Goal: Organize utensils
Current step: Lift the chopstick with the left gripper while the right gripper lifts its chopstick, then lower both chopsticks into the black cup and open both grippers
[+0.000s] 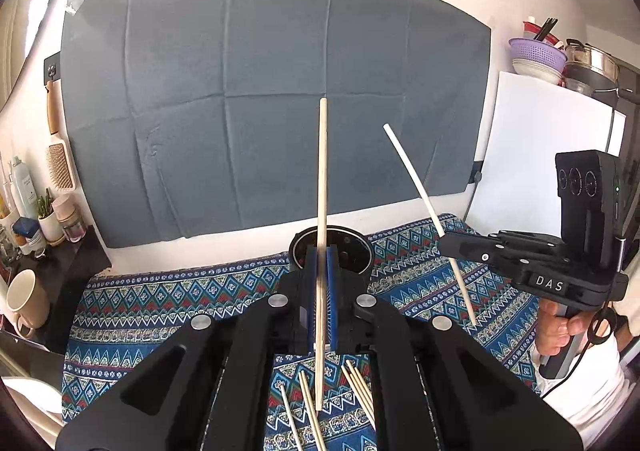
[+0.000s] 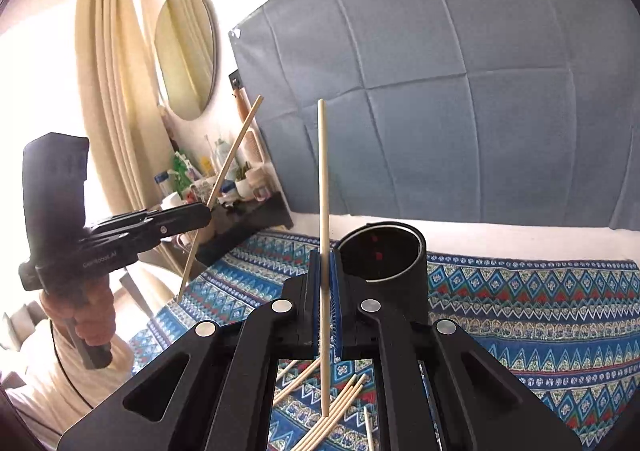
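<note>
Left wrist: chopstick (image 1: 321, 251) above cup rim (image 1: 331, 229)

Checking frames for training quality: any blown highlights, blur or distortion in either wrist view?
Left wrist view: strong fisheye bend, the grey cloth bulges; wall top-left overexposed; chopstick sharp. Right wrist view: window and curtain blown out, the left hand-held gripper backlit and dark; no motion blur.

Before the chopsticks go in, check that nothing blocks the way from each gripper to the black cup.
Nothing visible blocks it. The left gripper and right gripper each clamp one chopstick, and the black cup stands open just beyond.
</note>
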Demonstrator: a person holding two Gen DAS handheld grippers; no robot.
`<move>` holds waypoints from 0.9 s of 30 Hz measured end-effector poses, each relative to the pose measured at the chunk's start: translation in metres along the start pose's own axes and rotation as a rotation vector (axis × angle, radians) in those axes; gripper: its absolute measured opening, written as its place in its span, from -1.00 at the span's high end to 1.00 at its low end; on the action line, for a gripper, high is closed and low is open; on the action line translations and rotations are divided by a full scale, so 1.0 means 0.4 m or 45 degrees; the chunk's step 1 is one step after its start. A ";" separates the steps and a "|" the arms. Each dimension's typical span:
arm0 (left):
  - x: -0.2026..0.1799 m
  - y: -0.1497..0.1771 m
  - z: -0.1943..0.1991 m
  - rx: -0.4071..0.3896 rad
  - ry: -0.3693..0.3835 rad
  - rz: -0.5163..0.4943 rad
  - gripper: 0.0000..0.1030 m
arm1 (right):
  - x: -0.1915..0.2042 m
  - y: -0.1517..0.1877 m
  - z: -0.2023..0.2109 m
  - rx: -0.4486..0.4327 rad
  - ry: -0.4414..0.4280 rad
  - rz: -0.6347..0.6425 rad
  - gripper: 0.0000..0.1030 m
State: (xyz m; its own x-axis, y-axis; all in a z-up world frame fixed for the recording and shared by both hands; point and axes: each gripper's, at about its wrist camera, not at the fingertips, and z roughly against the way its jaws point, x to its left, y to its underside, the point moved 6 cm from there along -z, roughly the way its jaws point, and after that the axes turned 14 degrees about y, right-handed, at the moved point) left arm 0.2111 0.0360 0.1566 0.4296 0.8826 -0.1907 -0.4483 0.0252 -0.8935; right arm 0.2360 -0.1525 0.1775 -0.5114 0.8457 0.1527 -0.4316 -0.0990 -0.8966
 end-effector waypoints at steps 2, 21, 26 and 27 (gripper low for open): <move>0.003 -0.009 -0.017 -0.026 0.009 -0.014 0.91 | -0.005 -0.011 -0.011 -0.049 -0.017 -0.015 0.91; 0.122 -0.043 -0.170 -0.537 0.238 0.024 0.91 | -0.114 -0.078 -0.196 -0.430 -0.104 -0.208 0.90; 0.127 -0.048 -0.191 -0.658 0.222 -0.015 0.91 | -0.112 -0.084 -0.233 -0.489 -0.087 -0.200 0.90; 0.127 -0.048 -0.195 -0.671 0.236 -0.029 0.91 | -0.110 -0.080 -0.235 -0.490 -0.086 -0.196 0.90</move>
State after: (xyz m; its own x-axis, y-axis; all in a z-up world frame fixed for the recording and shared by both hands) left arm 0.3026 0.0436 0.1322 0.5863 0.7863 -0.1948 -0.0049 -0.2371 -0.9715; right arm 0.3422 -0.1371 0.1605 -0.5159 0.7977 0.3123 -0.2040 0.2397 -0.9492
